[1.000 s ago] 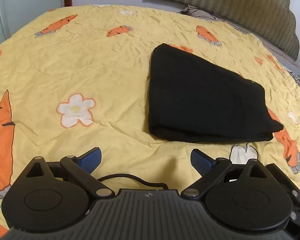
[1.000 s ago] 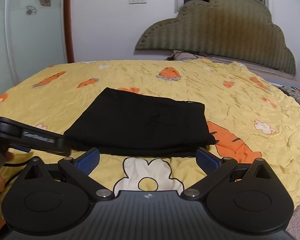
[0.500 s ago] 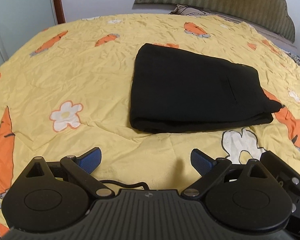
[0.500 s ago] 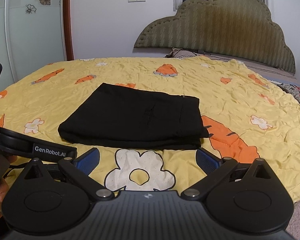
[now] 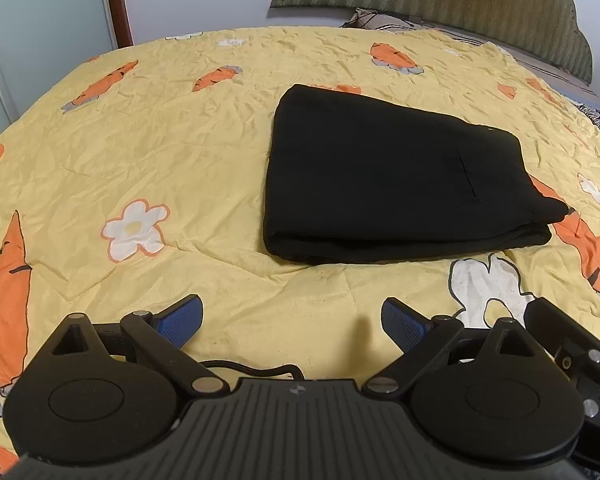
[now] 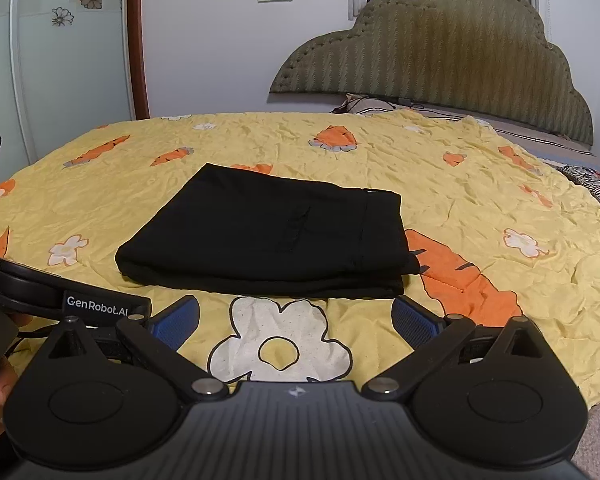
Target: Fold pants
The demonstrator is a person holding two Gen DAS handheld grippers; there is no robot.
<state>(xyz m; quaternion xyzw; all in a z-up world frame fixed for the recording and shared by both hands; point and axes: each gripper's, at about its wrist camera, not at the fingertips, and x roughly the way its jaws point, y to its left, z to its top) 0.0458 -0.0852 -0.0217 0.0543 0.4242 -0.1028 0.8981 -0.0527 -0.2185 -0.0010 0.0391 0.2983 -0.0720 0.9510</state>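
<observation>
Black pants (image 5: 396, 176), folded, mid-bedspread (image 5: 140, 140), long axis crosswise; ahead of left gripper (image 5: 292, 320) and right gripper (image 6: 296, 320), both spread, empty.

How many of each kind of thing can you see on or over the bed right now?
Folded black pants: 1
Yellow carrot-print quilt: 1
Open black claws with blue pads, left claw and right claw: 2
Total: 4

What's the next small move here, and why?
Probably nothing more than backing both grippers away. The pants already lie as a compact layered rectangle on the quilt, and the left gripper and right gripper are open, empty and short of the cloth.
</observation>
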